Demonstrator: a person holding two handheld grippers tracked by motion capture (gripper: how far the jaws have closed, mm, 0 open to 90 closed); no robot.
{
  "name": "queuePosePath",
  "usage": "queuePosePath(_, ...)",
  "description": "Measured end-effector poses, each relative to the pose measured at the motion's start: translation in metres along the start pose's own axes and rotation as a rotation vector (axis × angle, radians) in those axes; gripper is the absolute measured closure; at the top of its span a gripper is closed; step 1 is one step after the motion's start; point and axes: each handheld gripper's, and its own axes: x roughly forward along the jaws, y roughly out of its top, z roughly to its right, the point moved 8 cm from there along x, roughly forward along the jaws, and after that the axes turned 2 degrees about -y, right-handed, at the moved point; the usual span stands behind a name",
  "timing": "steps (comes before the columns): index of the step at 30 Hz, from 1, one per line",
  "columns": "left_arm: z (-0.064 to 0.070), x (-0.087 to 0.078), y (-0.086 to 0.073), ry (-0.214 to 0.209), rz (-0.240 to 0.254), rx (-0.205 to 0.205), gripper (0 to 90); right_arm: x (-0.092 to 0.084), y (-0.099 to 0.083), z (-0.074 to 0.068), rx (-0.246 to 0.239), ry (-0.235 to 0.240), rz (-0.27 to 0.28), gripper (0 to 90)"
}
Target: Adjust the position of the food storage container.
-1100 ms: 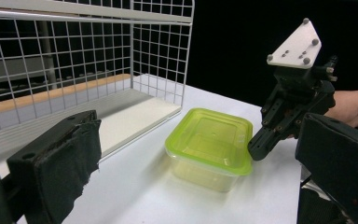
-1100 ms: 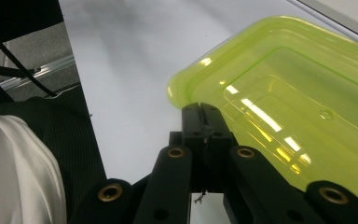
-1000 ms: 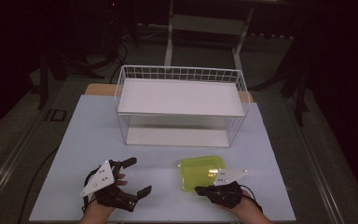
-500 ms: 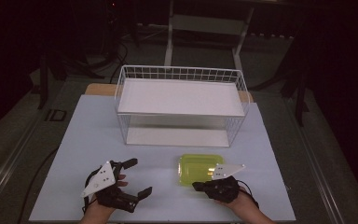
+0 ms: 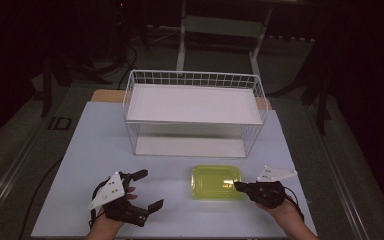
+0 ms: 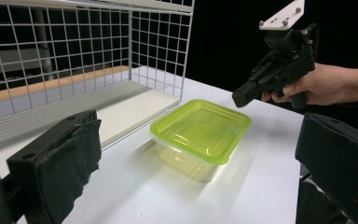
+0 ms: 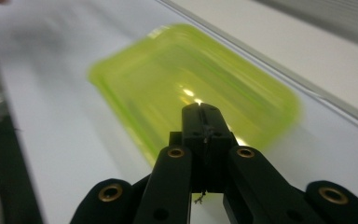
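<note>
A yellow-green lidded plastic box (image 5: pixel 216 181) (image 6: pixel 200 128) (image 7: pixel 191 88) lies flat on the white table, in front of a white wire basket (image 5: pixel 130 107) (image 6: pixel 158 46). My right gripper (image 5: pixel 237 185) (image 6: pixel 240 98) (image 7: pixel 200 109) is shut with nothing between its jaws. Its tip points at the box's right edge, just over the lid; contact cannot be told. My left gripper (image 5: pixel 150 189) (image 6: pixel 200 158) is held left of the box. It stands wide open and empty, its jaws facing the box from a distance.
The wire basket has a white board in its bottom and stands across the middle of the table (image 5: pixel 95 145). Bare table lies between the basket and the box, and between my left gripper and the box. Dark floor surrounds the table.
My right gripper has drawn back to the right, from over the box's lid to its right edge. The box has stayed about where it was. The left gripper has not moved.
</note>
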Motion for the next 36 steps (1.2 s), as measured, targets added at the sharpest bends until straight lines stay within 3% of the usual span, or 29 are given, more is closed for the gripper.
queuePosePath(3, 0.0, 0.001, 0.0, -0.004, 0.0, -0.002, 0.8, -0.004, -0.004, 0.01, 0.023, -0.031, 0.0, 90.0)
queuePosePath(4, 0.0, 0.001, -0.001, -0.005, -0.004, -0.002, 0.8, -0.006, -0.007, 0.018, 0.078, -0.027, 0.001, 90.0)
queuePosePath(5, 0.0, 0.001, -0.001, -0.005, -0.004, -0.002, 0.8, -0.007, -0.008, 0.022, 0.093, -0.028, -0.002, 90.0)
queuePosePath(7, 0.001, 0.001, -0.001, -0.006, -0.004, -0.002, 0.8, -0.008, -0.009, 0.025, 0.095, -0.042, 0.003, 90.0)
queuePosePath(10, 0.0, 0.002, -0.001, -0.005, -0.002, -0.006, 0.8, -0.01, -0.013, 0.039, 0.068, -0.144, 0.005, 90.0)
queuePosePath(13, 0.0, 0.002, -0.001, -0.004, -0.003, -0.007, 0.8, -0.009, -0.017, 0.045, 0.072, -0.16, -0.005, 90.0)
queuePosePath(24, 0.0, 0.003, -0.002, -0.009, -0.007, -0.01, 0.8, 0.009, -0.02, 0.041, 0.097, -0.109, -0.027, 90.0)
queuePosePath(36, 0.0, 0.004, -0.004, -0.014, -0.017, -0.01, 0.8, 0.029, -0.006, 0.026, 0.068, -0.074, -0.045, 90.0)
